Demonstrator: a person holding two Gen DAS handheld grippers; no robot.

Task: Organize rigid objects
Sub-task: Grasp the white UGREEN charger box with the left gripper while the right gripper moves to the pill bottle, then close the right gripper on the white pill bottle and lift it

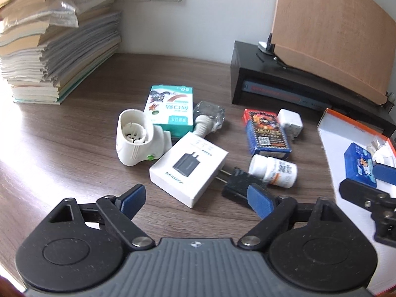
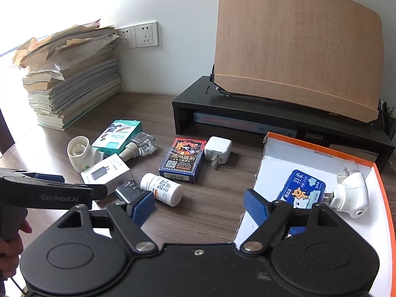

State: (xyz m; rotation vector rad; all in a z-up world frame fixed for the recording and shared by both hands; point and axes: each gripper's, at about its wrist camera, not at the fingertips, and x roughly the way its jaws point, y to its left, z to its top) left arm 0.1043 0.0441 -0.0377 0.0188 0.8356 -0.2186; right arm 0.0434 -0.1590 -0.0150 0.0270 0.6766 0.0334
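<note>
I hold my left gripper with jaws spread, nothing between them, above the white charger box, whose long axis runs diagonally on the desk. Right of it lie one black plug adapter and one white pill bottle on its side. My right gripper is also spread, empty. The orange-rimmed box holds one blue tissue pack and one white plug-in device.
</note>
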